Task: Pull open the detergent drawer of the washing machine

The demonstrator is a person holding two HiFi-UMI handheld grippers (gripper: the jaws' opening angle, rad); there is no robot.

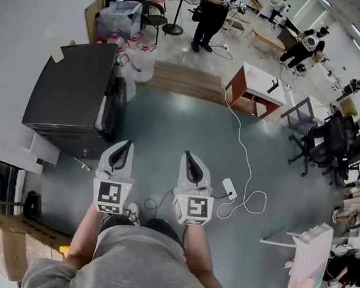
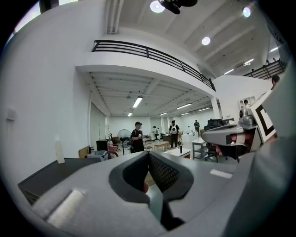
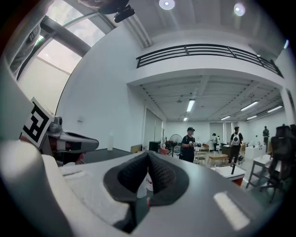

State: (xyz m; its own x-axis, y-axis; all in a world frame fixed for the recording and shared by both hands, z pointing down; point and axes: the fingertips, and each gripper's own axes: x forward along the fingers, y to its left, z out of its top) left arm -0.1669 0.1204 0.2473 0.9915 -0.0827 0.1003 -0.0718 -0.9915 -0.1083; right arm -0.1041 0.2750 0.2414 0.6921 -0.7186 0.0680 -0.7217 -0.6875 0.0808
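Observation:
A dark grey box-shaped appliance [image 1: 73, 90] stands against the white wall at the left; no drawer front shows in any view. I hold both grippers level, side by side above the green-grey floor, some way short of the appliance and to its right. The left gripper [image 1: 126, 144] is shut with nothing in it; in its own view its jaws [image 2: 148, 152] meet at the tip, with the appliance's top [image 2: 55, 173] low at the left. The right gripper [image 1: 188, 154] is also shut and empty, its jaws [image 3: 148, 153] closed together.
A white power strip [image 1: 229, 188] with a long cable lies on the floor to the right of the grippers. A white-topped table [image 1: 258, 84], office chairs [image 1: 327, 144], a wooden platform [image 1: 184, 79] and people [image 1: 210, 16] are farther off. A cardboard box [image 1: 7, 245] sits at lower left.

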